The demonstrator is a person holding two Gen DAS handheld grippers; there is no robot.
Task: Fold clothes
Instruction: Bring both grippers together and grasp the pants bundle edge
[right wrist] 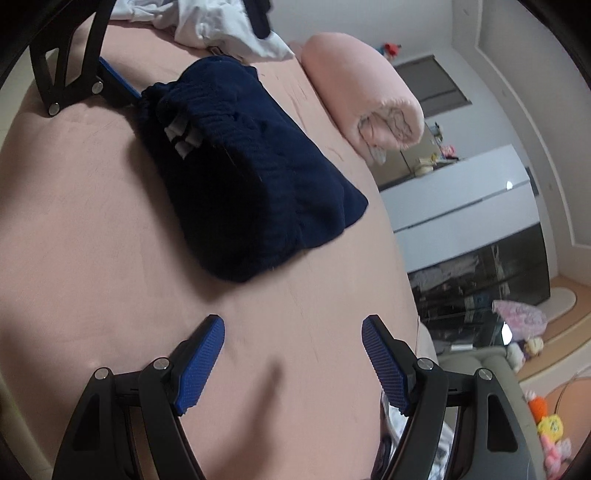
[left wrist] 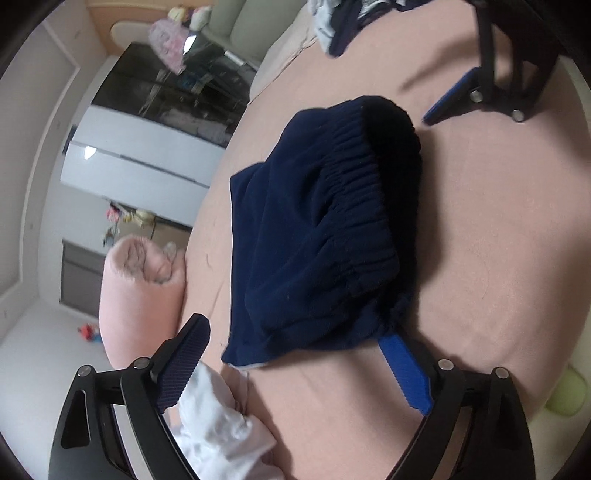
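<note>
Folded navy shorts (left wrist: pixel 317 236) with an elastic waistband lie in a bundle on the pink bed (left wrist: pixel 480 258). My left gripper (left wrist: pixel 295 332) is open, its jaws wide apart at the near edge of the shorts; one blue finger (left wrist: pixel 404 365) touches the waistband corner, the other finger (left wrist: pixel 184 362) is beside the fabric. In the right wrist view the shorts (right wrist: pixel 251 184) lie ahead. My right gripper (right wrist: pixel 293 328) is open and empty above bare bed, a short way from the shorts. The right gripper also shows in the left wrist view (left wrist: pixel 476 92).
A rolled pink blanket (left wrist: pixel 140 295) lies at the bed's edge. White clothing (left wrist: pixel 218 417) lies under my left gripper. More clothes (left wrist: pixel 343 22) are piled at the far side. A black and white cabinet (left wrist: pixel 147 122) and toys on the floor (right wrist: pixel 550 424) lie beyond the bed.
</note>
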